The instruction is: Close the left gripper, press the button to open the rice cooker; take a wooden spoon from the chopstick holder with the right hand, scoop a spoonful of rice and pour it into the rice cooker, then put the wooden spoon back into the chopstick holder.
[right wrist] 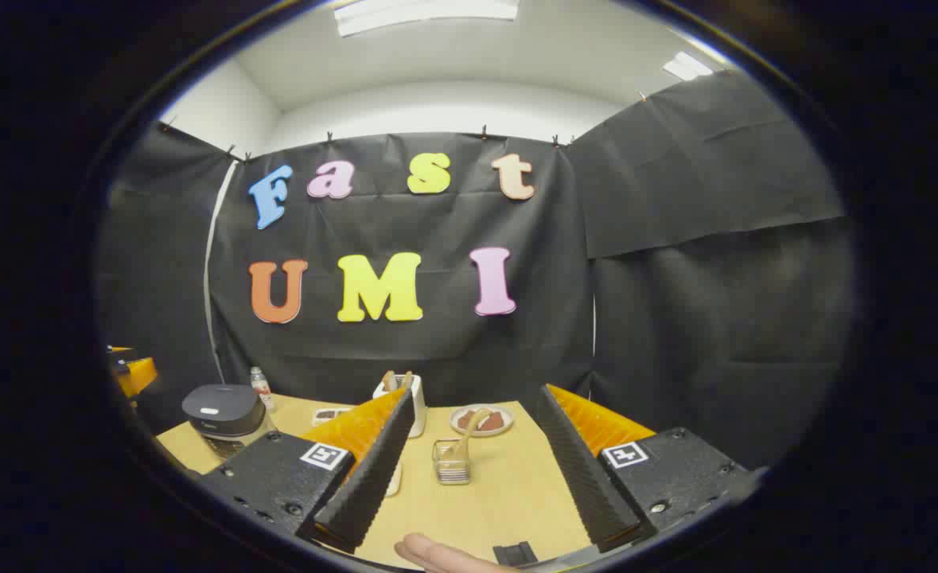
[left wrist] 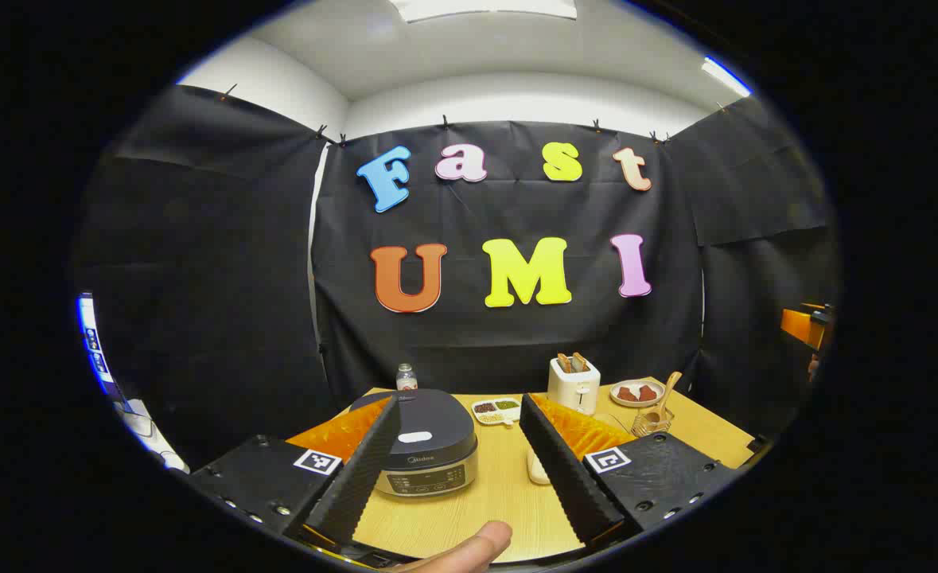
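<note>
- Our left gripper [left wrist: 459, 454] hangs above the near edge of the light wooden table [left wrist: 469, 509], its ridged black fingers spread wide and empty.
- Between them sits the dark grey, round-cornered rice cooker [left wrist: 425, 450], lid down.
- Our right gripper [right wrist: 476, 461] is likewise released, fingers apart.
- Ahead of it stands the clear chopstick holder [right wrist: 452, 463], the wooden spoon [right wrist: 469, 434] leaning inside.
- A white toaster [right wrist: 401, 402] stands behind it.

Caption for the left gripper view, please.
Open left gripper above the wooden table, facing the closed rice cooker.
</note>
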`<state>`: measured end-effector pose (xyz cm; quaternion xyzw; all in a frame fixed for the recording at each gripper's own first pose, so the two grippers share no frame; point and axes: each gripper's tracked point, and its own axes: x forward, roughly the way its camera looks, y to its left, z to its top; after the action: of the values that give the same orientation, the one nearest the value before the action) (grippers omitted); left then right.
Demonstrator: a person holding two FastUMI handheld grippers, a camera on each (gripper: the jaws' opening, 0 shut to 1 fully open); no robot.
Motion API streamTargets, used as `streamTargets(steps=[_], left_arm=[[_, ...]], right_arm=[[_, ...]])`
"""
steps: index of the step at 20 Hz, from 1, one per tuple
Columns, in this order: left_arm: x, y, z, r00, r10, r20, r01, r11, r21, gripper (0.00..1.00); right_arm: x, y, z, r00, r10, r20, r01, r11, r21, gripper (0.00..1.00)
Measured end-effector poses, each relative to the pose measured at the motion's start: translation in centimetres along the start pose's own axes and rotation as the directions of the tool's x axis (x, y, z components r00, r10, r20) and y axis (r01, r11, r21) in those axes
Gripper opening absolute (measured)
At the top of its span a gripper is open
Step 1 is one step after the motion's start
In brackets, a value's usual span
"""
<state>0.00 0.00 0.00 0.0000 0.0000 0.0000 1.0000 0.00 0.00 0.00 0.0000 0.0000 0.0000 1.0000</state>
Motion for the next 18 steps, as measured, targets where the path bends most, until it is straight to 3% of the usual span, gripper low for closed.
streamTargets(steps=[4,5,6,10,11,12,18], left_arm=[[-0.1,-0.2,0.2,1.000,-0.030,-0.002,0.030,0.999,0.011,0.96],[-0.2,-0.1,0.2,1.000,-0.030,-0.001,0.030,0.999,0.016,0.96],[-0.1,0.0,0.3,1.000,-0.025,0.001,0.025,1.000,0.018,0.96],[0.4,-0.1,0.3,1.000,-0.019,0.002,0.019,1.000,0.005,0.96],[0.5,0.0,0.3,1.000,-0.016,0.002,0.016,1.000,-0.002,0.96],[0.6,0.1,0.2,1.000,-0.014,0.002,0.014,1.000,-0.008,0.96],[1.0,0.4,0.0,1.000,-0.010,0.002,0.010,0.999,-0.033,0.96]], right_arm=[[0.1,0.3,-0.4,1.000,0.011,-0.008,-0.011,1.000,-0.008,1.00],[0.2,0.2,-0.5,1.000,0.011,-0.008,-0.011,1.000,-0.009,0.96],[0.2,0.3,-0.5,1.000,0.013,-0.009,-0.013,1.000,-0.010,1.00],[0.2,0.4,-0.7,1.000,0.016,-0.007,-0.016,1.000,-0.020,1.00],[0.2,0.4,-0.8,1.000,0.016,-0.005,-0.016,1.000,-0.022,0.96],[0.2,0.5,-0.8,1.000,0.019,-0.005,-0.019,1.000,-0.022,1.00],[-0.1,0.8,-1.4,0.999,0.037,0.003,-0.037,0.999,-0.008,1.00]])
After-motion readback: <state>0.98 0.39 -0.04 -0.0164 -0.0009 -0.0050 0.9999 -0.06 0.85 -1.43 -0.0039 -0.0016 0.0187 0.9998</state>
